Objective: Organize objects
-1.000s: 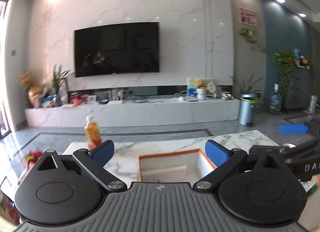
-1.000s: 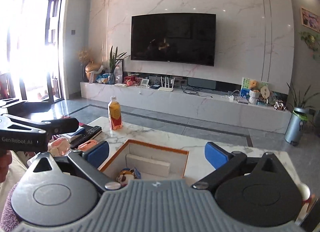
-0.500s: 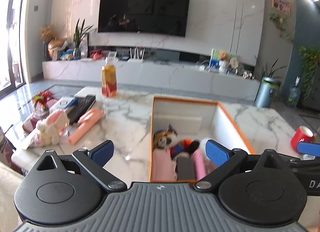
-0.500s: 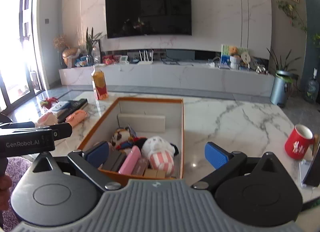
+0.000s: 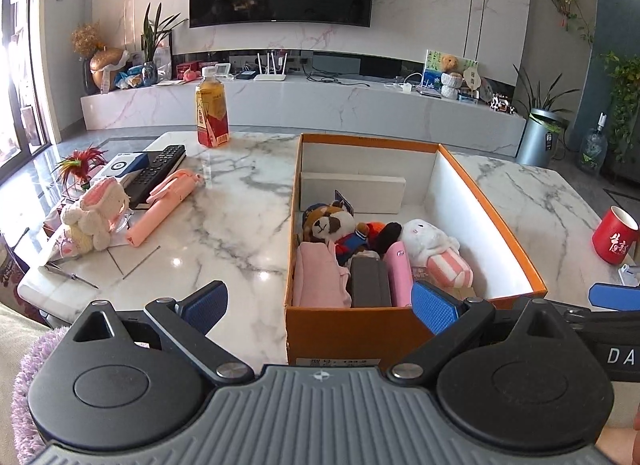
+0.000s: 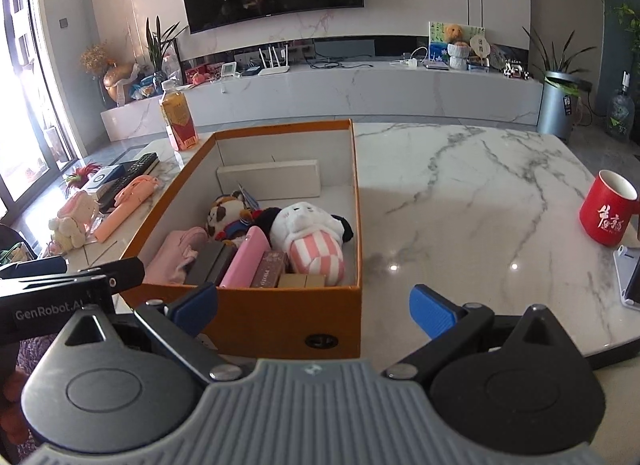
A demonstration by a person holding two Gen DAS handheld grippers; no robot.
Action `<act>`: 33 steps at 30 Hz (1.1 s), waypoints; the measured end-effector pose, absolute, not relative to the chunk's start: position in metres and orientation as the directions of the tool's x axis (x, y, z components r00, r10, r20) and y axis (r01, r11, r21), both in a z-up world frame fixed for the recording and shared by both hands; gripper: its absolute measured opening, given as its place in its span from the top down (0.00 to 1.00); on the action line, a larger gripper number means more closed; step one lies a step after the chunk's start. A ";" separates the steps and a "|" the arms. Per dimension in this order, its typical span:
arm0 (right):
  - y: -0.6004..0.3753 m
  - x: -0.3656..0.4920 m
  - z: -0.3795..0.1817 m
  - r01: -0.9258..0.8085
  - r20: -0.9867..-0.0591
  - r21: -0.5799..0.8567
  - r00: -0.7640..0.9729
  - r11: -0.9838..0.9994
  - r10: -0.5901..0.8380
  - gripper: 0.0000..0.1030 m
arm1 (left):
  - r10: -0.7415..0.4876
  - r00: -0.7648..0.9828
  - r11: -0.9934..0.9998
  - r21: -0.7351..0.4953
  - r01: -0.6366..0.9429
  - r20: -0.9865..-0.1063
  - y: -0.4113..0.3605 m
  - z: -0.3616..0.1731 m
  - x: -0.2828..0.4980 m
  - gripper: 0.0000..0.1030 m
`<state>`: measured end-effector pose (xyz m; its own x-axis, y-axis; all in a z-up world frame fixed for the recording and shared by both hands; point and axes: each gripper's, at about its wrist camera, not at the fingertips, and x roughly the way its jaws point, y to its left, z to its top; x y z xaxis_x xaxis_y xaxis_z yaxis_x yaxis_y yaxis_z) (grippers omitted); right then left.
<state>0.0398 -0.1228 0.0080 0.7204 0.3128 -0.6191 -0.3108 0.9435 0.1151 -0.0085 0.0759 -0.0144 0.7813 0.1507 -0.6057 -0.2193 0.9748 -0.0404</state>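
Observation:
An orange box (image 5: 492, 225) (image 6: 276, 317) stands on the marble table (image 5: 240, 217) and holds plush toys, pink cases and small boxes. My left gripper (image 5: 318, 307) is open and empty, above the box's near left corner. My right gripper (image 6: 314, 311) is open and empty, above the box's near wall. Left of the box lie a pink plush bunny (image 5: 94, 217) (image 6: 72, 221), a pink case (image 5: 160, 205) (image 6: 124, 209) and a black remote (image 5: 156, 173). A tea bottle (image 5: 211, 113) (image 6: 179, 121) stands behind them.
A red mug (image 5: 614, 235) (image 6: 608, 213) stands at the table's right edge beside a white stand (image 6: 626, 277). A feather toy (image 5: 80, 163) and thin metal sticks (image 5: 136, 263) lie at the left. A TV and a long marble console are behind.
Both grippers have tilted down and come closer over the table, so the box's contents and the items at the left now show. Both stay open and empty.

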 end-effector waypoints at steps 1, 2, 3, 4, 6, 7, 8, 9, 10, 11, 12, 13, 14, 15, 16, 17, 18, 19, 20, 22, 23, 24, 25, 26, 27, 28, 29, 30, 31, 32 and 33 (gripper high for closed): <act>-0.123 0.039 0.008 -0.314 -0.620 0.116 0.719 0.943 0.315 0.01 | 0.151 0.780 0.975 -0.039 -0.219 -0.608 0.075 -0.014 -0.009 0.00; -0.123 0.038 0.009 -0.317 -0.620 0.116 0.717 0.941 0.318 0.01 | 0.148 0.779 0.975 -0.040 -0.217 -0.609 0.075 -0.014 -0.009 0.00; -0.122 0.038 0.008 -0.322 -0.621 0.117 0.715 0.939 0.322 0.01 | 0.145 0.778 0.976 -0.042 -0.214 -0.611 0.075 -0.014 -0.010 0.00; -0.122 0.037 0.008 -0.328 -0.621 0.117 0.712 0.937 0.327 0.01 | 0.145 0.777 0.976 -0.041 -0.215 -0.613 0.075 -0.014 -0.010 0.00; -0.121 0.036 0.008 -0.333 -0.621 0.114 0.712 0.936 0.329 0.01 | 0.152 0.773 0.975 -0.034 -0.219 -0.616 0.074 -0.013 -0.010 0.00; -0.121 0.035 0.008 -0.335 -0.621 0.113 0.711 0.936 0.329 0.01 | 0.153 0.771 0.975 -0.034 -0.220 -0.618 0.074 -0.013 -0.010 0.00; -0.122 0.035 0.008 -0.335 -0.621 0.112 0.711 0.935 0.329 0.01 | 0.153 0.770 0.975 -0.035 -0.221 -0.620 0.074 -0.013 -0.010 0.00; -0.122 0.035 0.008 -0.335 -0.621 0.112 0.711 0.936 0.329 0.01 | 0.153 0.769 0.975 -0.035 -0.222 -0.621 0.074 -0.013 -0.010 0.00; -0.122 0.035 0.008 -0.334 -0.621 0.113 0.712 0.936 0.329 0.01 | 0.154 0.769 0.975 -0.033 -0.222 -0.621 0.074 -0.012 -0.011 0.00; -0.122 0.035 0.008 -0.333 -0.621 0.113 0.712 0.936 0.328 0.01 | 0.154 0.769 0.975 -0.032 -0.221 -0.620 0.074 -0.012 -0.011 0.00; -0.122 0.035 0.008 -0.334 -0.621 0.113 0.712 0.936 0.329 0.01 | 0.155 0.770 0.975 -0.031 -0.220 -0.619 0.074 -0.012 -0.011 0.00; -0.122 0.035 0.008 -0.334 -0.621 0.113 0.712 0.936 0.328 0.01 | 0.155 0.770 0.975 -0.029 -0.220 -0.619 0.074 -0.012 -0.011 0.00; -0.122 0.035 0.008 -0.333 -0.622 0.112 0.711 0.936 0.327 0.01 | 0.156 0.770 0.975 -0.029 -0.220 -0.618 0.074 -0.011 -0.012 0.00; -0.122 0.035 0.008 -0.332 -0.623 0.110 0.711 0.937 0.325 0.01 | 0.156 0.770 0.975 -0.029 -0.221 -0.619 0.074 -0.011 -0.011 0.00; -0.122 0.034 0.008 -0.330 -0.625 0.105 0.712 0.938 0.321 0.01 | 0.156 0.770 0.975 -0.030 -0.221 -0.619 0.074 -0.011 -0.012 0.00; -0.121 0.034 0.007 -0.330 -0.626 0.100 0.713 0.939 0.317 0.01 | 0.156 0.769 0.975 -0.031 -0.222 -0.620 0.074 -0.011 -0.012 0.00; -0.121 0.034 0.007 -0.330 -0.626 0.097 0.713 0.939 0.315 0.01 | 0.156 0.769 0.975 -0.030 -0.221 -0.620 0.074 -0.011 -0.012 0.00; -0.121 0.034 0.007 -0.331 -0.627 0.097 0.712 0.939 0.316 0.01 | 0.156 0.769 0.975 -0.030 -0.222 -0.620 0.074 -0.011 -0.012 0.00; -0.122 0.033 0.008 -0.332 -0.626 0.098 0.712 0.938 0.317 0.01 | 0.156 0.770 0.975 -0.030 -0.222 -0.619 0.074 -0.011 -0.012 0.00; -0.122 0.032 0.008 -0.333 -0.625 0.099 0.713 0.938 0.319 0.01 | 0.156 0.770 0.975 -0.028 -0.221 -0.619 0.074 -0.011 -0.012 0.00; -0.122 0.032 0.008 -0.333 -0.624 0.097 0.714 0.938 0.318 0.01 | 0.156 0.770 0.975 -0.030 -0.221 -0.619 0.074 -0.011 -0.012 0.00; -0.122 0.032 0.009 -0.333 -0.624 0.096 0.715 0.938 0.317 0.01 | 0.156 0.769 0.975 -0.030 -0.222 -0.620 0.074 -0.011 -0.012 0.00; -0.121 0.032 0.009 -0.332 -0.624 0.094 0.715 0.939 0.315 0.01 | 0.156 0.769 0.975 -0.030 -0.221 -0.620 0.074 -0.011 -0.012 0.00; -0.121 0.031 0.009 -0.332 -0.624 0.092 0.715 0.939 0.314 0.01 | 0.156 0.770 0.975 -0.029 -0.221 -0.619 0.074 -0.011 -0.012 0.00; -0.121 0.031 0.009 -0.332 -0.624 0.091 0.715 0.939 0.314 0.01 | 0.156 0.770 0.975 -0.030 -0.221 -0.619 0.074 -0.011 -0.012 0.00; -0.121 0.031 0.009 -0.332 -0.624 0.092 0.715 0.939 0.314 0.01 | 0.156 0.769 0.975 -0.029 -0.222 -0.619 0.074 -0.011 -0.012 0.00; -0.121 0.031 0.009 -0.332 -0.624 0.093 0.715 0.939 0.314 0.01 | 0.157 0.770 0.975 -0.029 -0.222 -0.619 0.074 -0.011 -0.012 0.00; -0.121 0.031 0.009 -0.332 -0.624 0.093 0.715 0.939 0.314 0.01 | 0.158 0.770 0.975 -0.027 -0.222 -0.618 0.075 -0.010 -0.013 0.00; -0.121 0.031 0.009 -0.332 -0.624 0.092 0.715 0.939 0.314 0.01 | 0.159 0.770 0.975 -0.025 -0.222 -0.617 0.075 -0.010 -0.013 0.00; -0.121 0.031 0.009 -0.333 -0.624 0.091 0.715 0.939 0.314 0.01 | 0.161 0.770 0.975 -0.024 -0.223 -0.617 0.075 -0.009 -0.014 0.00; -0.121 0.031 0.009 -0.333 -0.624 0.091 0.715 0.939 0.314 0.01 | 0.161 0.770 0.975 -0.023 -0.222 -0.617 0.076 -0.009 -0.014 0.00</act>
